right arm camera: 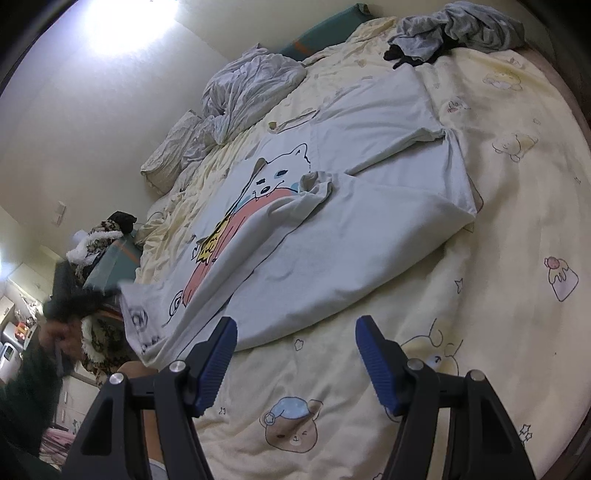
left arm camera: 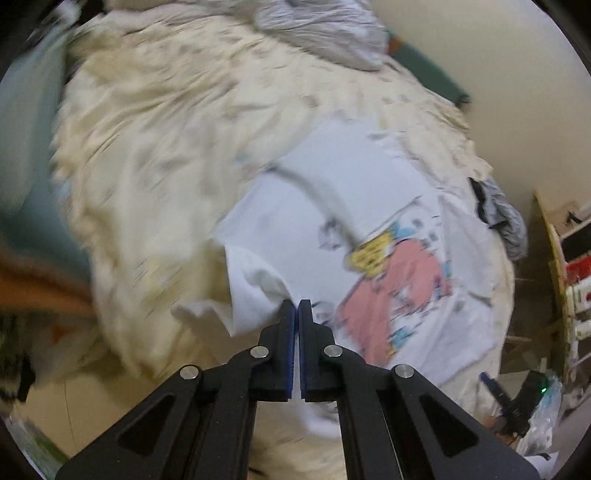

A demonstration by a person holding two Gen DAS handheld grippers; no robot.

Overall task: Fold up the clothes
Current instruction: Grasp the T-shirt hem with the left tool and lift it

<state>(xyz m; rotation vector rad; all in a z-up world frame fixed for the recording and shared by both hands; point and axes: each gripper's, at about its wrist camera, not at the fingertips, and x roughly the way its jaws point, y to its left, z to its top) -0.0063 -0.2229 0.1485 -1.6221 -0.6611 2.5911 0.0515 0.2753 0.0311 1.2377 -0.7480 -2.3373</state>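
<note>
Closed blue pads of the left gripper (left arm camera: 296, 308) pinch the white T-shirt (left arm camera: 332, 206) at its hem, the cloth rising to the tips (this view is blurred). Its cartoon print faces up. In the right wrist view the shirt lies on a cream cartoon-print quilt (right arm camera: 498, 229), part folded over itself. Just beside its near edge, the right gripper (right arm camera: 295, 332) hovers wide open, holding nothing. 2 crumpled grey garments (right arm camera: 251, 85) lie farther back.

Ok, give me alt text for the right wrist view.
A white T-shirt with a cartoon print lies partly folded on a cream bedspread. The open right hand-held gripper is near its hem, holding nothing. Crumpled grey clothes lie beyond.
</note>
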